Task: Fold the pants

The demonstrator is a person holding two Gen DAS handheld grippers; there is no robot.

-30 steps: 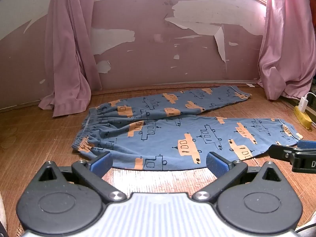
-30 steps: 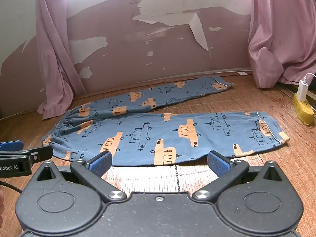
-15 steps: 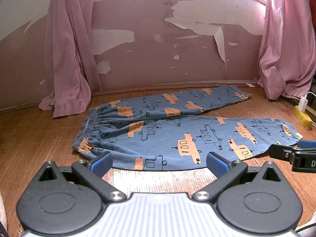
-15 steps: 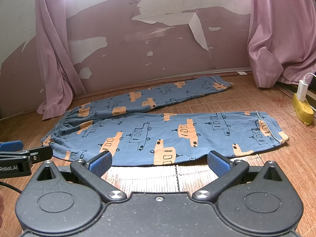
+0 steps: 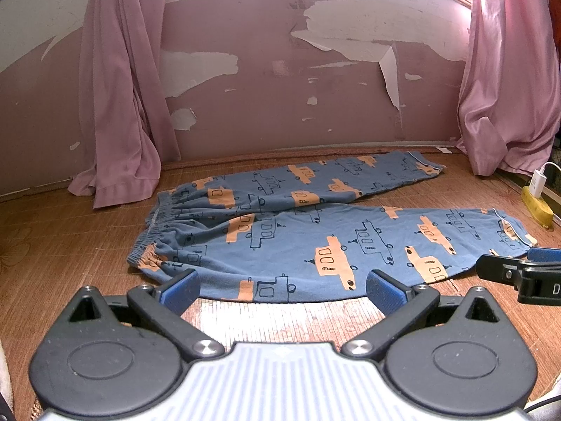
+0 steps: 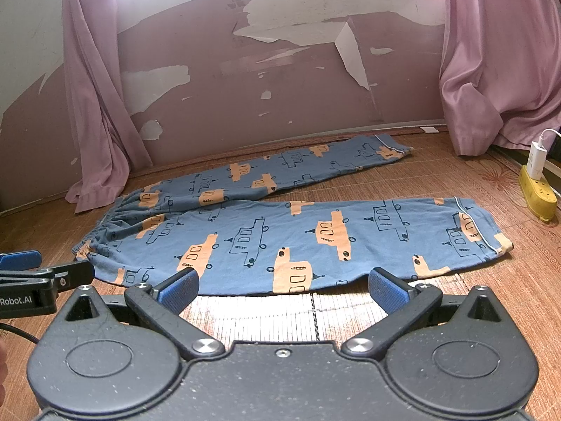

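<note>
So the blue pajama pants (image 5: 315, 238) are lying flat on the woven floor mat (image 5: 280, 315), legs splayed in a V, waistband to the left, cuffs to the right. Both grippers are hovering just short of the near leg's edge, fingers spread wide, gripping nothing. The left gripper (image 5: 282, 286) is sitting nearer the waistband, the right gripper (image 6: 283, 286) nearer the cuff, so I'm guessing each one's going for its own end.

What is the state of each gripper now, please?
Left gripper: open, holding nothing, just short of the pants.
Right gripper: open, holding nothing.
</note>
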